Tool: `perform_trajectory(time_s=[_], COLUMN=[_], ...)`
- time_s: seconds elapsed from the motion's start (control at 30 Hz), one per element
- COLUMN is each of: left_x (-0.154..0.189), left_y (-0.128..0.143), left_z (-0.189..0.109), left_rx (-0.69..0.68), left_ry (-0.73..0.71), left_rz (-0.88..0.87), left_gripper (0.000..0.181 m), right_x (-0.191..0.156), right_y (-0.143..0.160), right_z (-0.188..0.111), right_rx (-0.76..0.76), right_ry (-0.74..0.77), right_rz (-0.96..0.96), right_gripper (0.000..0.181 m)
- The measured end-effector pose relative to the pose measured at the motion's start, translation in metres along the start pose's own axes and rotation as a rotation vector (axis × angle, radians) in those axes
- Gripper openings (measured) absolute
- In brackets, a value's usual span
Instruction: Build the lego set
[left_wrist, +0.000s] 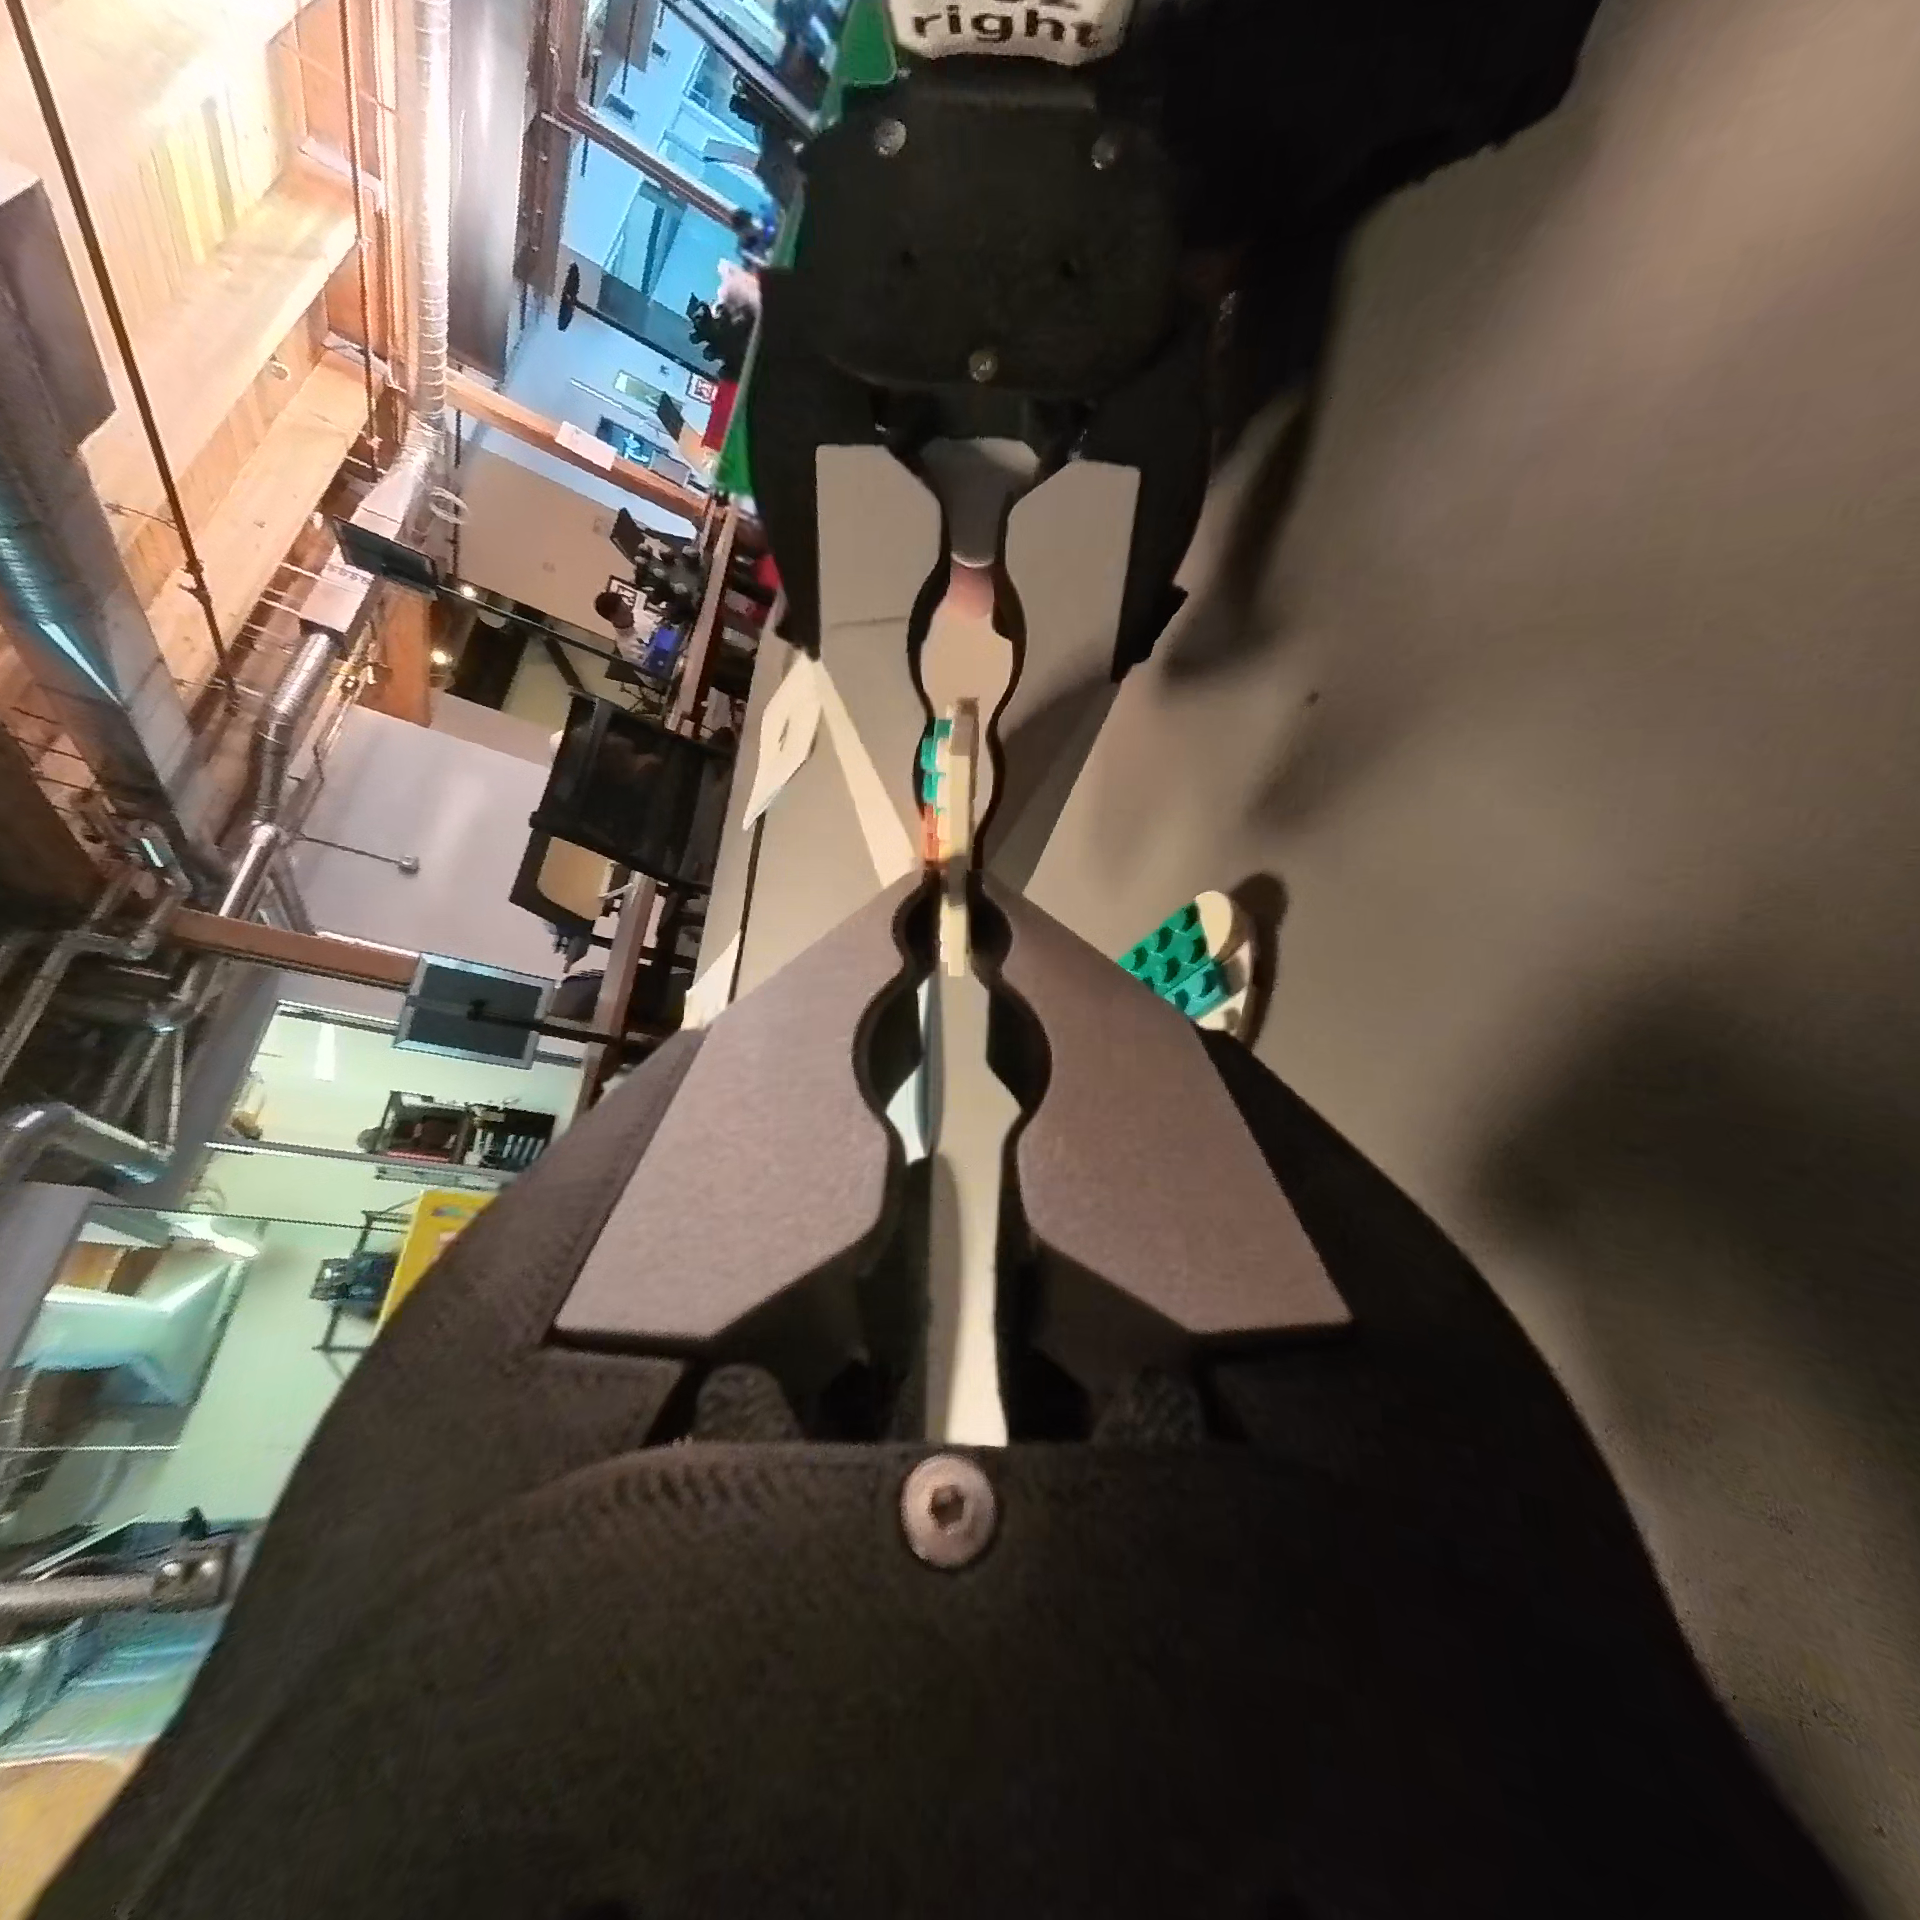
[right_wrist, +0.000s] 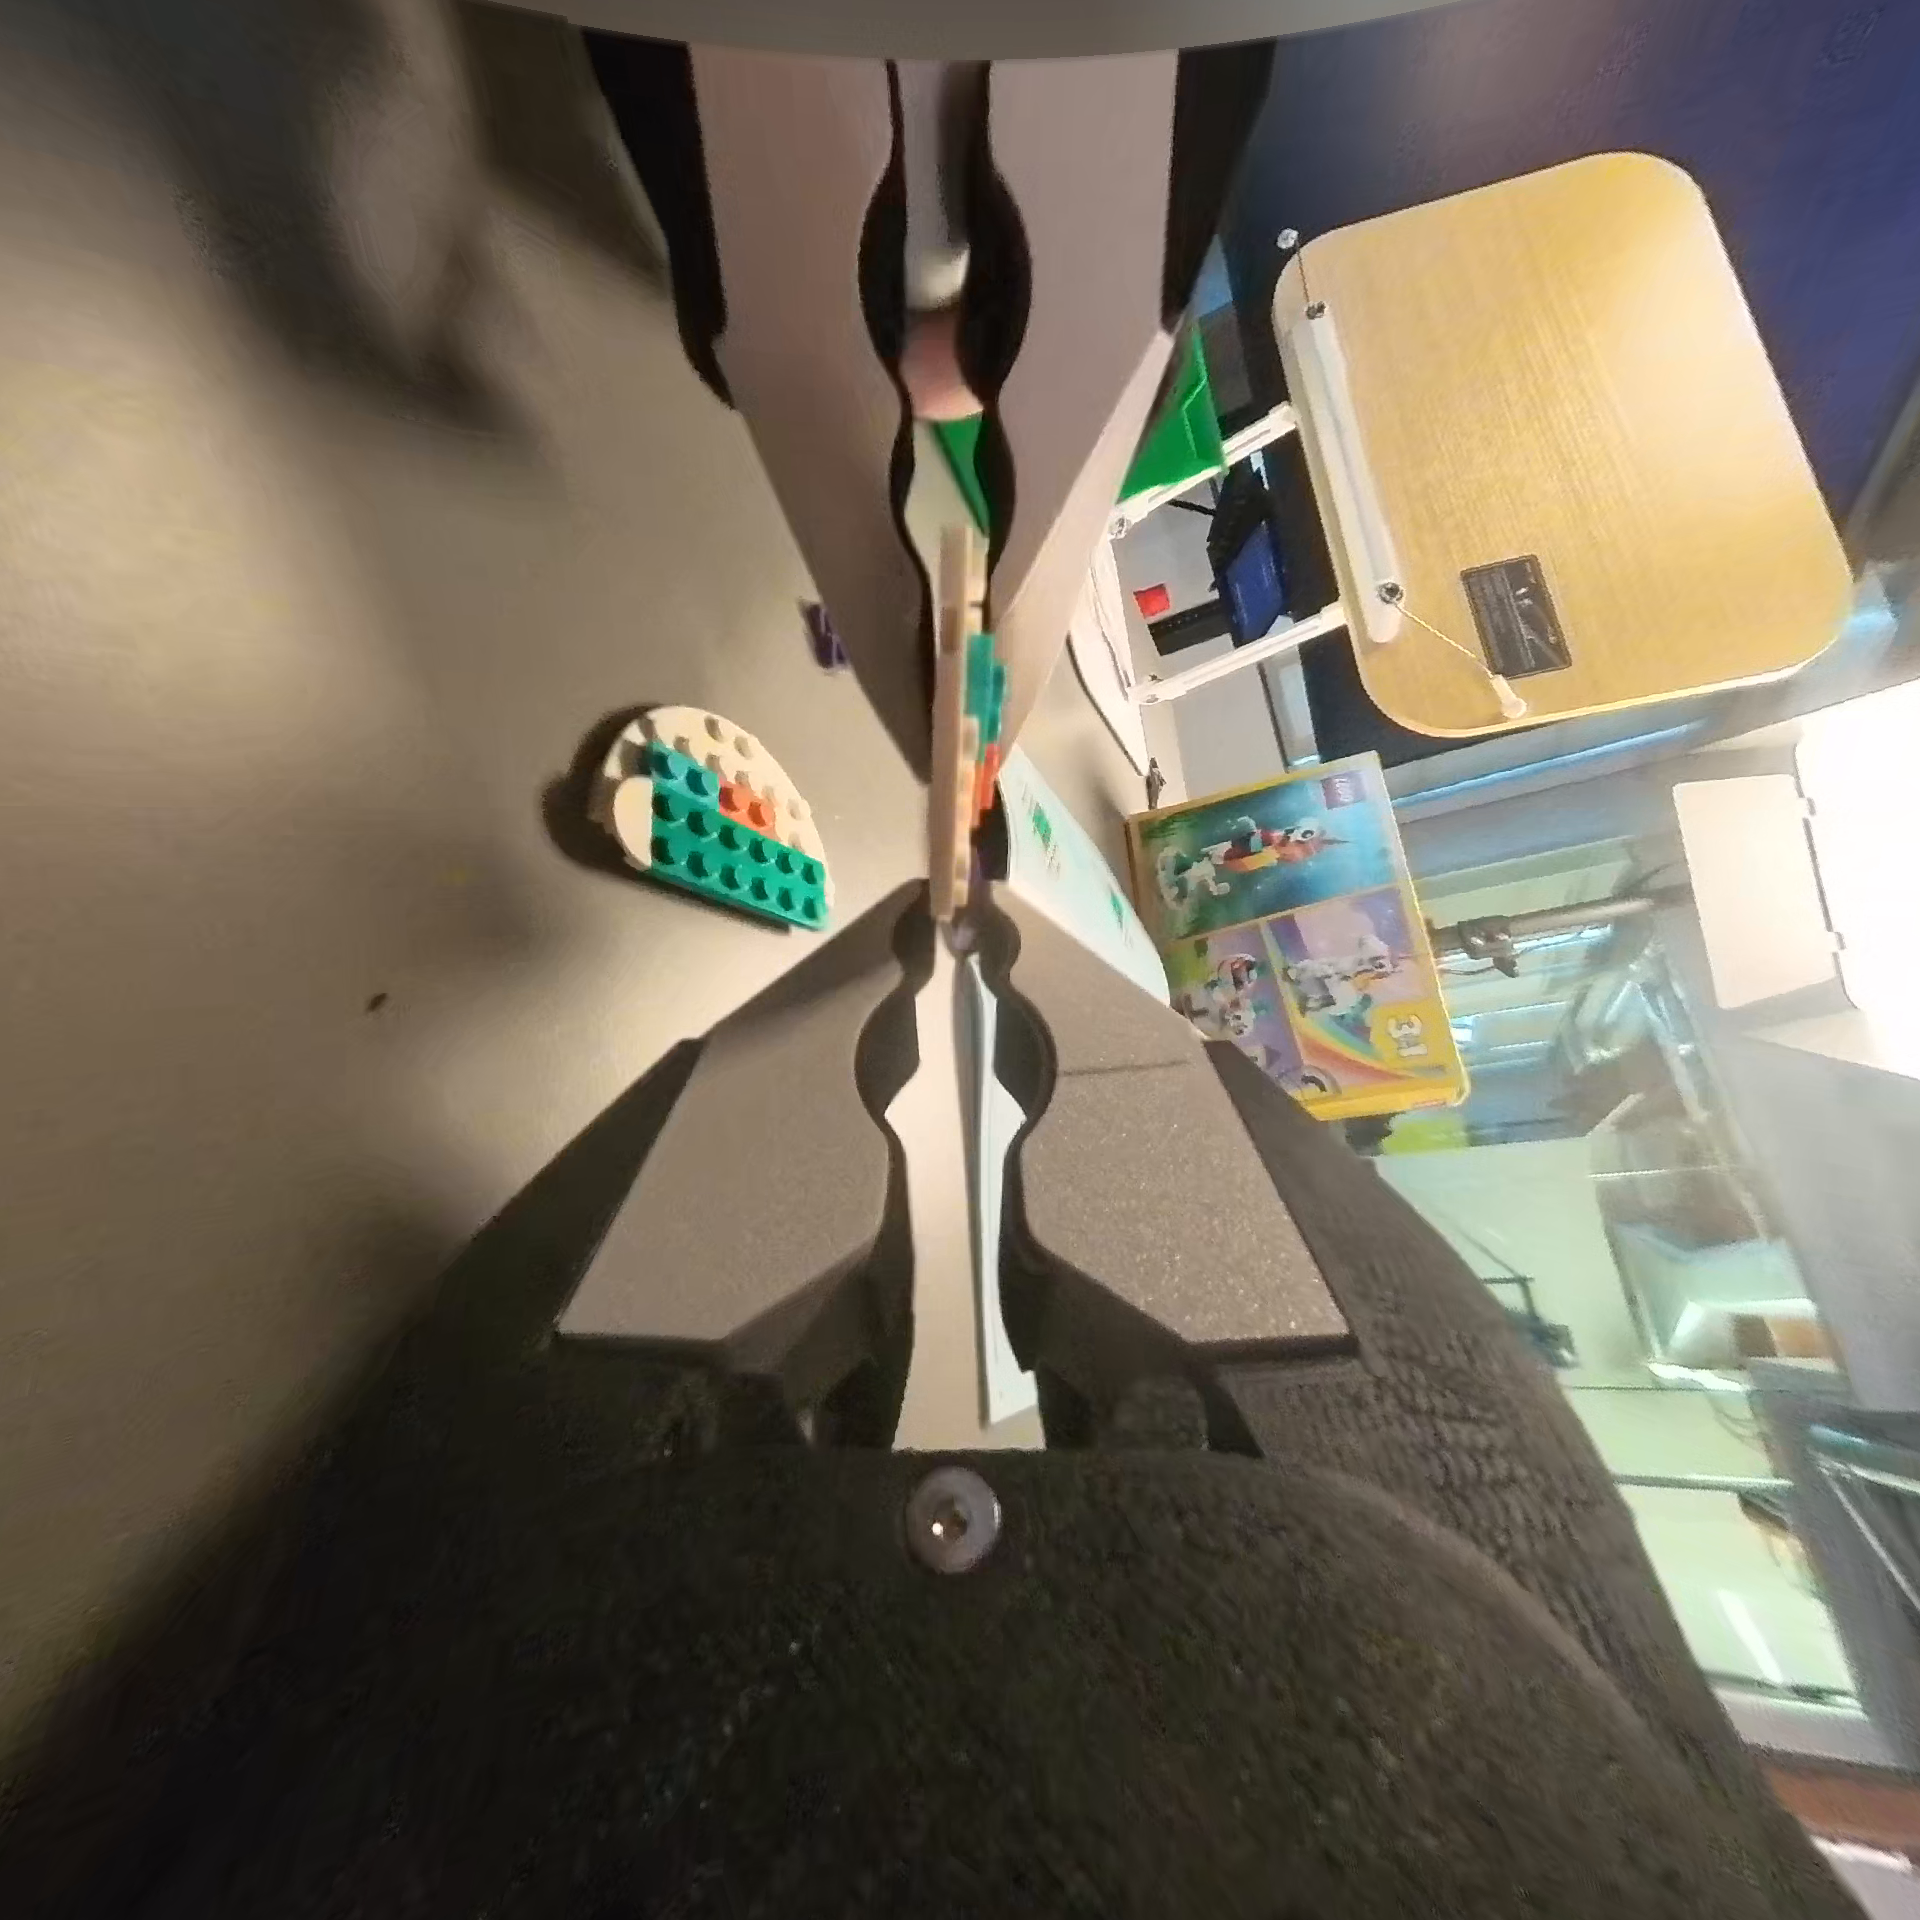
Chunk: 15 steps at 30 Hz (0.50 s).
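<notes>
Lego is right in the middle of it: a thin cream plate assembly (left_wrist: 961, 821), with teal and orange pieces stuck on one face, hangs edge-on between the two claws, clear of the worktop (left_wrist: 1558, 727). The left claw (left_wrist: 954, 920) is narrowed down on the near end of that plate, tips pinching its flat faces. Facing it head-on, the right claw (left_wrist: 971, 686) comes in from the far side, fingers nearly together around the other end. In the right wrist view the same picture flips: the right claw (right_wrist: 954, 914) nips one end of the plate assembly (right_wrist: 958, 727), and the left claw (right_wrist: 961, 582) bites the opposite end. So both claws grip one piece, tip to tip.

The relation that counts: the plate's long axis runs straight along the line joining the two claws, each claw looking down its length. Neither is nearer; they share it end for end. Any push or twist, I'd judge, has to travel along that axis, or the thin plate could lever out of one grip.

Off to one side, a second half-round build (right_wrist: 696, 821) lies flat on the worktop, studs up, cream base with teal and orange on top, well apart from the held piece. A yellow set box (right_wrist: 1299, 935) and a booklet (right_wrist: 1070, 862) sit at the worktop's edge.
</notes>
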<state>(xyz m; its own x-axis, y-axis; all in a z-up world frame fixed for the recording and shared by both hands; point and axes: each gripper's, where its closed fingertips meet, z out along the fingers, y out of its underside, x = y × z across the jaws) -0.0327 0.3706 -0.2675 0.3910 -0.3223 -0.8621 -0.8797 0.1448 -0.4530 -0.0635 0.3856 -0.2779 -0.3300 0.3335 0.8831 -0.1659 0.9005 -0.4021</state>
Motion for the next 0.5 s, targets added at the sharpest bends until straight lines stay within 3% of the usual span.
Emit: perform_trajectory(time_s=[0.3, 0.5], left_x=[-0.017, -0.011], left_y=[0.014, 0.017], left_z=[-0.011, -0.008], left_rx=[-0.011, -0.041], left_ry=[-0.022, -0.022], left_rz=[-0.055, 0.024], left_gripper=[0.004, 0.003], right_x=[0.002, -0.013], right_y=[0.036, 0.063], right_z=[-0.002, 0.001], right_rx=[-0.14, -0.281], right_ry=[-0.012, -0.146], right_rz=[-0.05, -0.101], right_gripper=[0.003, 0.004])
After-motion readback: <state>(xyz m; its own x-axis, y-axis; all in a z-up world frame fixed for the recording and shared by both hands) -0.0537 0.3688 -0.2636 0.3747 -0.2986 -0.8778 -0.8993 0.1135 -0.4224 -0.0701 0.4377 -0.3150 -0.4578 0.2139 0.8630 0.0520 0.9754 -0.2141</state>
